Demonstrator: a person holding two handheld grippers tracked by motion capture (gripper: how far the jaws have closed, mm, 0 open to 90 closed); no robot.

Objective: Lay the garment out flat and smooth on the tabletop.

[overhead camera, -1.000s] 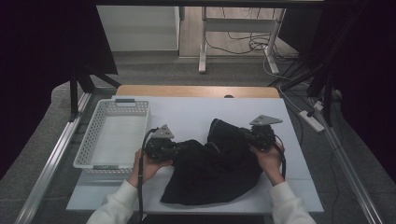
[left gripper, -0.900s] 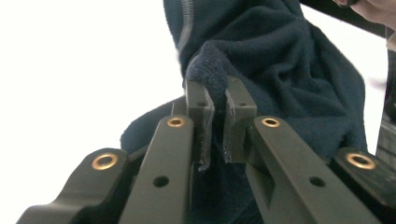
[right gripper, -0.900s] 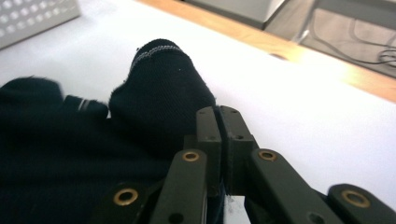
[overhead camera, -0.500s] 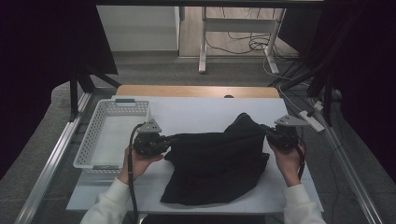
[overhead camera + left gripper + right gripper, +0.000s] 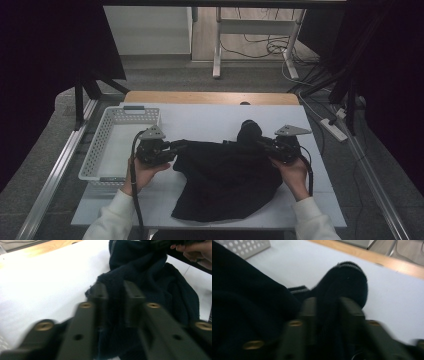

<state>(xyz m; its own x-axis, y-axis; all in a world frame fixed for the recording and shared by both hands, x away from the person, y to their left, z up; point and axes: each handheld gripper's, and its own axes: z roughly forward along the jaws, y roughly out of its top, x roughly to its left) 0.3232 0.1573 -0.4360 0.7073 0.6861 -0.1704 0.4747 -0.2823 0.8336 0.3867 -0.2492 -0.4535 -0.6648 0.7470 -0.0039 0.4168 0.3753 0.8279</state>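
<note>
A: Where does the dark garment (image 5: 227,180) lie?

B: On the white desk (image 5: 210,122), spread in the middle. Its lower hem reaches toward the near edge, and a ribbed, zippered end (image 5: 348,277) stands bunched up at its far right corner.

A: And the left claw (image 5: 176,146)?

B: At the garment's upper left corner. In the left gripper view, cloth sits between the two black jaws; they have just been opening, and the blur keeps me from telling whether the pads still press on it.

A: The right claw (image 5: 260,143)?

B: Just below the bunched end, with fabric between its jaws too. They have also just been opening; whether they still pinch the cloth I cannot tell.

A: Anything else nearby?

B: A white perforated basket (image 5: 107,150) stands on the desk's left side, just beside the left hand (image 5: 142,172)
</note>
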